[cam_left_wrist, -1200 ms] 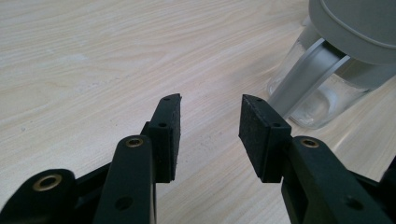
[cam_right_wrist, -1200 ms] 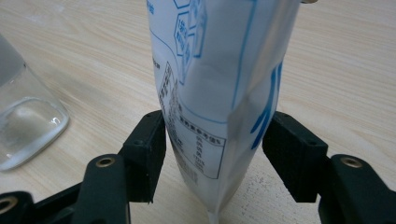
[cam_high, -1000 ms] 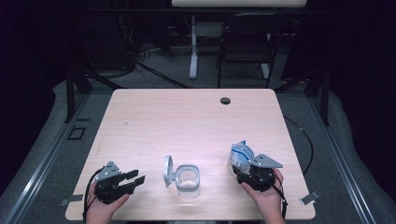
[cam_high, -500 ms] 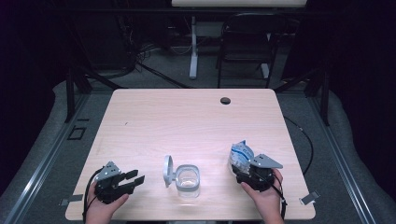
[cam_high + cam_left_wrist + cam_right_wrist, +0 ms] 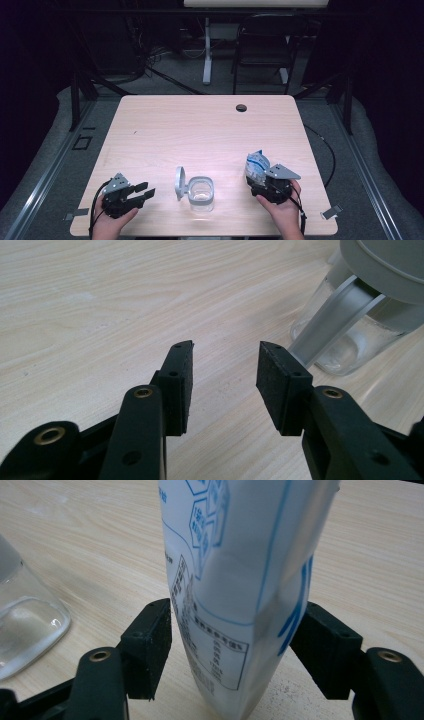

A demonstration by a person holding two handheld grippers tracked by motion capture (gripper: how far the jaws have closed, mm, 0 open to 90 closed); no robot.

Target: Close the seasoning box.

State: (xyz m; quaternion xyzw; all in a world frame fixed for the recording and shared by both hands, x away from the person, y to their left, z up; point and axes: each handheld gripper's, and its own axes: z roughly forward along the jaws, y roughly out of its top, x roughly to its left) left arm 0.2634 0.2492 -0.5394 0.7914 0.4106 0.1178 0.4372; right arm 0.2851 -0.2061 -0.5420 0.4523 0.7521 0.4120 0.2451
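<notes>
- Blue-printed pouch (image 5: 235, 580) stands between the right tongs (image 5: 230, 645), which have just been opening; seemingly unpinched, it could topple.
- Left tongs (image 5: 225, 375) gape wide, empty, near the clear jar (image 5: 201, 192); a careless nudge could tip it.

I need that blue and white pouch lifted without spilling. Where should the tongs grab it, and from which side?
Grip the pouch low on its filled body, from the person's side. It stands upright, its broad printed faces toward the right tongs, whose jaws, just opening, already flank it. The crumpled top looks less firm.
</notes>
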